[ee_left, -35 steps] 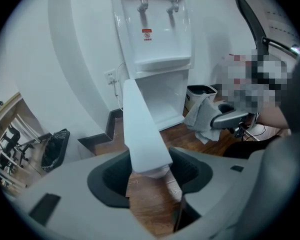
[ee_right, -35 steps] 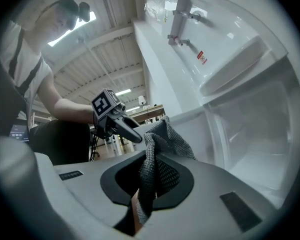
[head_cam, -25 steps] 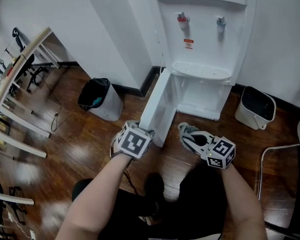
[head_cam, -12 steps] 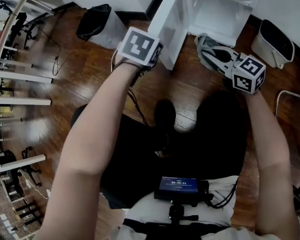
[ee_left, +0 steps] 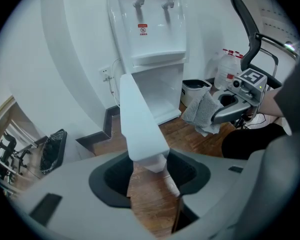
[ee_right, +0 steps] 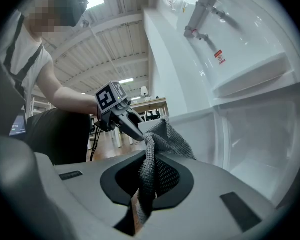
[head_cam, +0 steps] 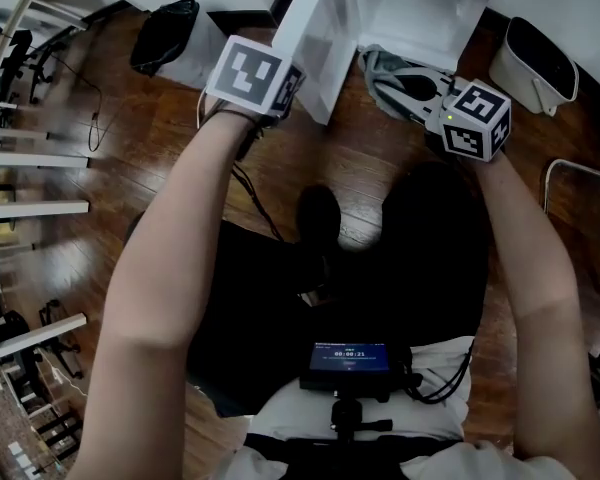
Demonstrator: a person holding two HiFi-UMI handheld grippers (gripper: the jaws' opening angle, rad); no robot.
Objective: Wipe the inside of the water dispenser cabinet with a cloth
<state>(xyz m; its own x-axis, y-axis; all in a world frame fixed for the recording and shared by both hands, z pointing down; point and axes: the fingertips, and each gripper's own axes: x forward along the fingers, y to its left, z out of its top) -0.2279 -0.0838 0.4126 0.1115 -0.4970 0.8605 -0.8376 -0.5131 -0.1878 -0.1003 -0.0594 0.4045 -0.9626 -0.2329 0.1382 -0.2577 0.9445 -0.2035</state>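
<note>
Holding cabinet door point(ee_left: 140, 119) open – edge pinched in left gripper point(ee_left: 150, 174) fingers, wide, just closed in. Cloth point(ee_right: 162, 144) gripped tight in right gripper point(ee_right: 146, 184) fingers, just beside door. Next – likely reach in past door, rub inside walls.

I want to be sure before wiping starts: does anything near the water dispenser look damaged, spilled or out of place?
Nothing stands out. The cabinet door stands open, the cloth is clamped in the right gripper, and the black bin and the white bin stand upright.
</note>
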